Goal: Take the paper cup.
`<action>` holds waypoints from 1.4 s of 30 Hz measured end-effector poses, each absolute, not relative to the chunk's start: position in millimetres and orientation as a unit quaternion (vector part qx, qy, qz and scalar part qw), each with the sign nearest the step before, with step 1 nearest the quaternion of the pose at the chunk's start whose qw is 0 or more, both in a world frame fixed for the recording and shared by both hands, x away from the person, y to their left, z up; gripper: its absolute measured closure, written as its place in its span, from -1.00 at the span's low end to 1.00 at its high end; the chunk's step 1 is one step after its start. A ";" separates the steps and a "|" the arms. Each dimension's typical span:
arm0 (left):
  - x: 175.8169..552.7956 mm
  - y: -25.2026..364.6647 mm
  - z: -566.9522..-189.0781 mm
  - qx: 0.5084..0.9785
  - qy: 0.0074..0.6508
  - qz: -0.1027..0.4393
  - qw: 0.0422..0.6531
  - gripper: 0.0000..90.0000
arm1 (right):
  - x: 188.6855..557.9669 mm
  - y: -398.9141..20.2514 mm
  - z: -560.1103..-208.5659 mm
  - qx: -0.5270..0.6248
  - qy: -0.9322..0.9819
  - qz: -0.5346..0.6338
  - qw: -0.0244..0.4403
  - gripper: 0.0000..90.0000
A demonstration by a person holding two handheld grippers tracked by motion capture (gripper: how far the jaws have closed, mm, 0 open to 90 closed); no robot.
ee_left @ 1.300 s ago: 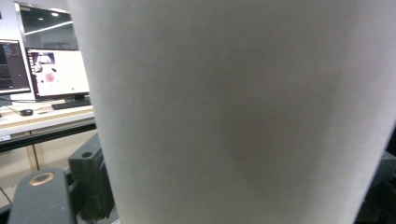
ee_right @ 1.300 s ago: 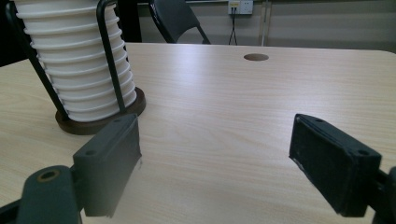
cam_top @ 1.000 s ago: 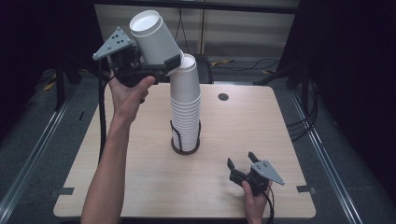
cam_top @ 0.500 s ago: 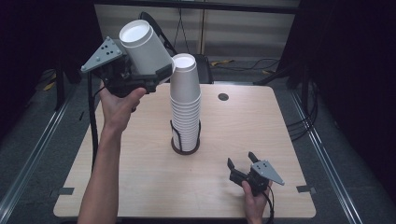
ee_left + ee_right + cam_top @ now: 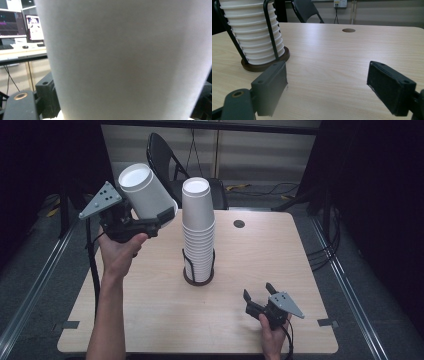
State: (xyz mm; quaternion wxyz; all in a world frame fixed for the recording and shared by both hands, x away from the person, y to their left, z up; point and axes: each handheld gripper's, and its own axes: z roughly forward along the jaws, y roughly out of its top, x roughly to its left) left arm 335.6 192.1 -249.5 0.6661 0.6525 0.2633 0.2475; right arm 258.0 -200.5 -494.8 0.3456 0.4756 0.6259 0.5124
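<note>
A white paper cup (image 5: 147,195) hangs tilted in the air, its mouth up and to the left, with my left gripper (image 5: 164,216) shut on its lower part. It sits up and to the left of a tall stack of white cups (image 5: 198,230) standing in a black wire holder (image 5: 198,277) on the table's middle. In the left gripper view the cup's wall (image 5: 130,60) is very close. My right gripper (image 5: 257,291) rests low near the table's front right, open, with bare tabletop between its jaws (image 5: 329,85). The stack (image 5: 254,32) stands to its left.
The wooden table (image 5: 150,310) has a round cable hole (image 5: 239,224) at its far side. A dark chair (image 5: 165,160) stands behind the table. Desks with monitors (image 5: 15,25) are beyond the held cup.
My left gripper has carried the cup left and down, away from the top of the stack. The right gripper has stayed where it was.
</note>
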 end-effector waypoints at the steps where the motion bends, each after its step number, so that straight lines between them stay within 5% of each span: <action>1: 335.0 192.0 -251.3 0.653 0.265 0.247 0.665 -0.71 | 258.0 -200.5 -494.8 0.475 0.626 0.512 0.346 -0.65; 42: 298.3 169.7 -386.4 0.692 0.327 0.171 0.621 -0.72 | 253.8 -182.8 -494.0 0.436 0.670 0.500 0.334 -0.68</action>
